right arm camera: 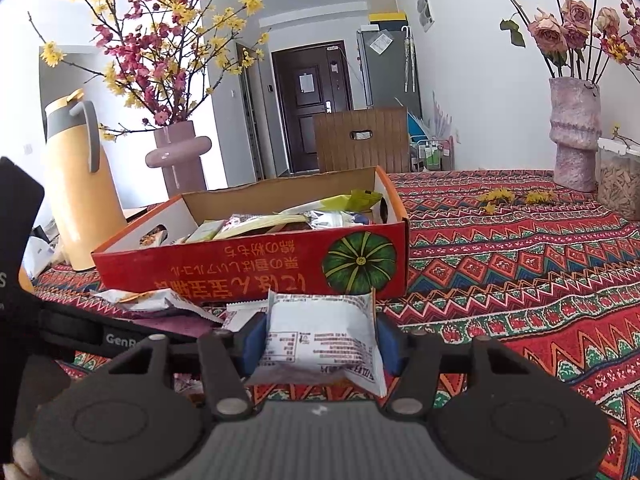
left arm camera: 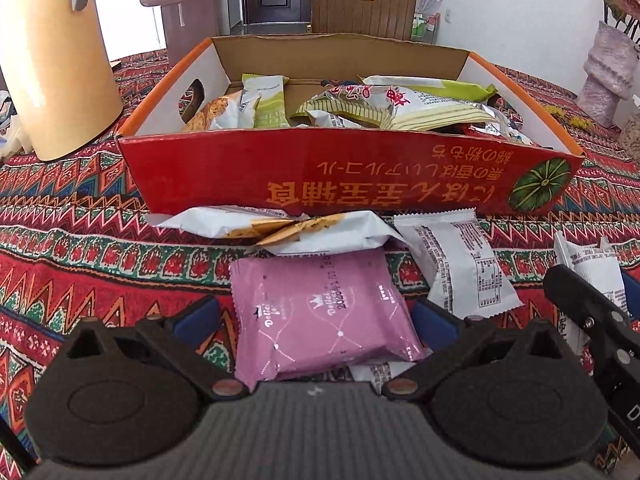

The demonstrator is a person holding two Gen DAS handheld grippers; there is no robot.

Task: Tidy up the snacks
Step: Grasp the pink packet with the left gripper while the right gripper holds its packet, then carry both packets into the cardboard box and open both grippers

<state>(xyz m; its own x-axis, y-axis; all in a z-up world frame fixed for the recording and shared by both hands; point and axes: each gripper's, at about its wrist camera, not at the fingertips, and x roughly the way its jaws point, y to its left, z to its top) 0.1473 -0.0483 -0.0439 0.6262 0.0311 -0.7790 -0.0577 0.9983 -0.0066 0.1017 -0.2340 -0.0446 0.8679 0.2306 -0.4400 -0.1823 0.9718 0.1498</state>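
Our left tongs are apart, with a pink snack pack lying between the blue pads. We cannot see the pads pressing on it. That pack has a little crown, curly writing and a date starting with 2026. Our right tongs are clamped on a white snack pack, and its blue pads squeeze both sides. Tiny black print and a small table of numbers cover the white pack, too small for us to read.

Just past both packs stands a red cardboard box with orange edges. On its front we see a green pumpkin picture and big yellow writing that looks upside down to us. Inside the box lie many snacks in green, white and silver wrappers. More packs lie on the cloth right in front of the box: a white and orange pack and a white pack with small print.

Everything sits on a tablecloth with red, green and orange zigzags. Left of the box stand a yellow jug with a grey handle and a pink vase of red and yellow blossoms. On the right a bumpy pink vase holds faded roses. Behind the box we see a wooden chair back, a dark door and white walls.
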